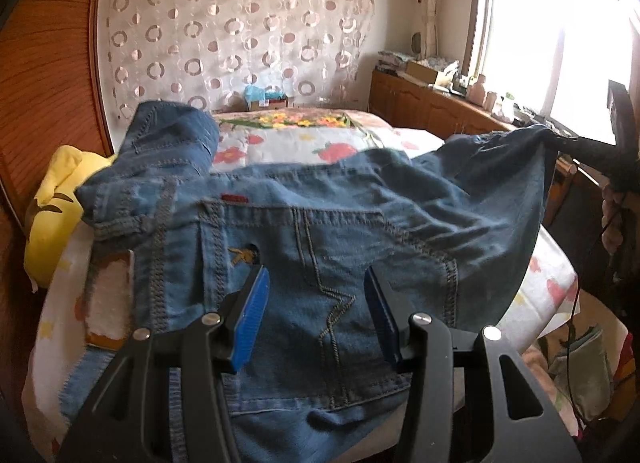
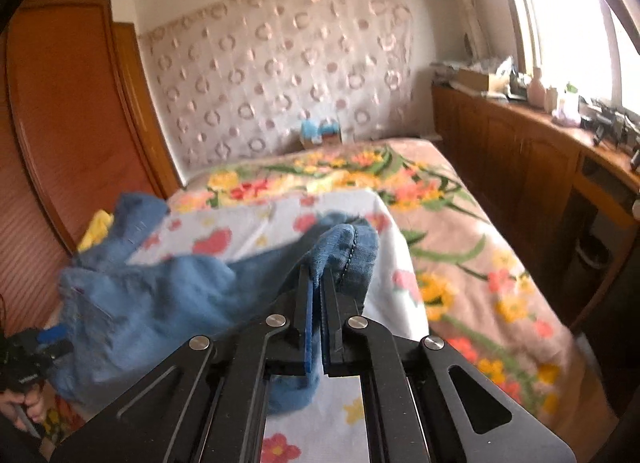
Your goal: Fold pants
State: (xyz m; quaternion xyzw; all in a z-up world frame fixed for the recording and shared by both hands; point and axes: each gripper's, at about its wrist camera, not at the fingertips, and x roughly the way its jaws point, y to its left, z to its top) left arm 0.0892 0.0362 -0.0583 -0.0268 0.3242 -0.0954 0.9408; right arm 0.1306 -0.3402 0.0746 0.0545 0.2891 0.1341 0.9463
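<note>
Jeans [image 1: 320, 223] spread across near end of bed [image 1: 312, 139], back pocket side up, one part bunched at left beside yellow pillow [image 1: 52, 199]. Left hand-held gripper [image 1: 316, 295] hovers over back pocket, blue pads [image 1: 250, 327] spread wide, nothing between them. Right hand-held gripper [image 2: 319, 283] pressed together, pinching hem edge of jeans [image 2: 160, 295], lifting that corner off floral sheet [image 2: 248, 231]. Denim drapes from pinch toward left. Wooden cabinet [image 2: 512, 151] runs under window.

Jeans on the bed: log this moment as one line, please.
task fold pants | jeans on floral bed | left tool open above seat | right tool shut on jeans edge, lifted
</note>
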